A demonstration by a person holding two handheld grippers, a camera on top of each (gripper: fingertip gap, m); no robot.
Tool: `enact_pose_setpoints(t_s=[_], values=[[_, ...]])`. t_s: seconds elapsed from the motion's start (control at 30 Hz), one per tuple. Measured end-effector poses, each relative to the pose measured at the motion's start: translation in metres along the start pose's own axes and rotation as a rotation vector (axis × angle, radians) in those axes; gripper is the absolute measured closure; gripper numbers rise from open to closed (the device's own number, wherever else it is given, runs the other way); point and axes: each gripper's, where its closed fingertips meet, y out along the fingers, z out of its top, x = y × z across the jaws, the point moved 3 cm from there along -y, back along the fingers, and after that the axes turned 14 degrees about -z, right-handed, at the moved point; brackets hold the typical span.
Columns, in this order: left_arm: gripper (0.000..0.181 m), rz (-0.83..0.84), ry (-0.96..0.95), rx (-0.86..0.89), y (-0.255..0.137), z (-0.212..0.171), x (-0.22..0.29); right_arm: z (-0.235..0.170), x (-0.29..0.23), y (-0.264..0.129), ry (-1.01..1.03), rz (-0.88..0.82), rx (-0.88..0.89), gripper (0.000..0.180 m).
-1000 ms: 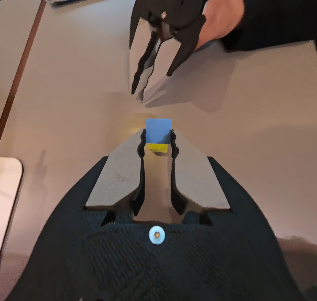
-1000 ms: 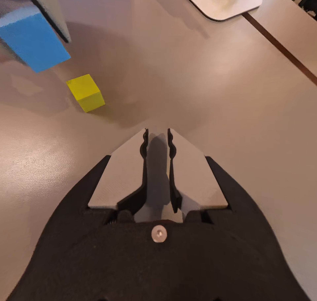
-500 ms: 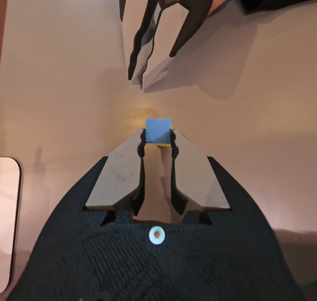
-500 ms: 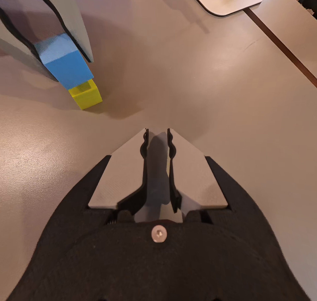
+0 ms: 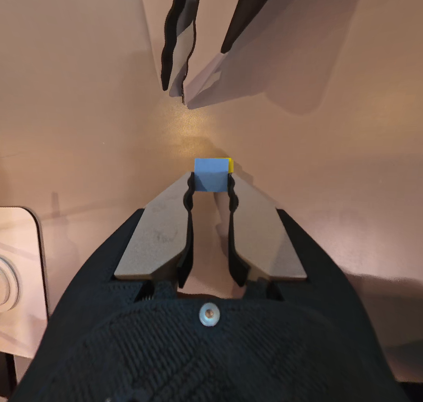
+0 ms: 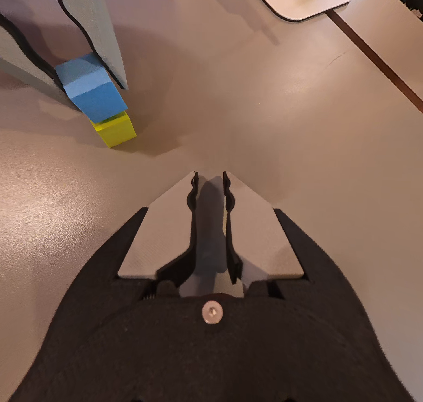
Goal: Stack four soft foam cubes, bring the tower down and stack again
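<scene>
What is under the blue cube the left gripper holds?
A yellow cube on the table, directly below the blue cube held by the left gripper. Whether they touch is unclear; its top is mostly covered.

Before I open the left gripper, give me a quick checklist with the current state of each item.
1. Left gripper shut on blue cube: ok.
2. Blue cube resting on yellow cube: ok, they appear to touch.
3. Cubes squarely aligned: not ok, the blue one sits offset and twisted.
4. Right gripper clear of the stack: ok, empty and apart.
5. Remaining two cubes located: cannot tell, none in view.
</scene>
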Motion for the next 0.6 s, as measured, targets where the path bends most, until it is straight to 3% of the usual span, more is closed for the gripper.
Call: enact_pose_setpoints(t_s=[0.6], values=[[0.154,-0.006,-0.047,-0.004,0.0052,-0.0007,0.0003,0.0008,-0.0006,0.0000,-0.003,-0.001,0.004,0.161]])
